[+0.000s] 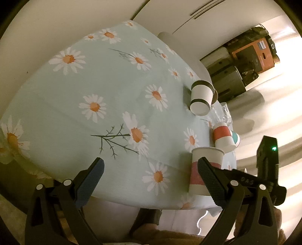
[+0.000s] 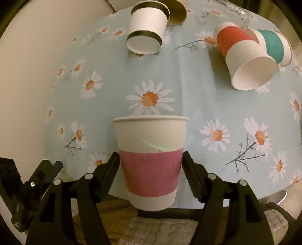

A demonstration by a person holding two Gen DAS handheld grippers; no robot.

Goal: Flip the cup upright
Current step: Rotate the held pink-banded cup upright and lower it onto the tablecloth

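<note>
A white paper cup with a pink band [image 2: 151, 162] stands upright, mouth up, near the table's front edge. My right gripper [image 2: 151, 165] is shut on the pink-band cup, one finger on each side of the band. The same cup shows in the left wrist view [image 1: 204, 169], partly behind my left gripper's right finger [image 1: 211, 181]. My left gripper [image 1: 151, 175] is open and empty, over the table's front edge to the left of that cup.
The table has a light blue daisy cloth [image 2: 188, 90]. A black-striped white cup [image 2: 146, 30], a red-band cup [image 2: 243, 56] and a teal-band cup [image 2: 275, 45] lie on their sides at the back, next to a brown cup [image 2: 177, 13] and a clear glass [image 2: 239, 11].
</note>
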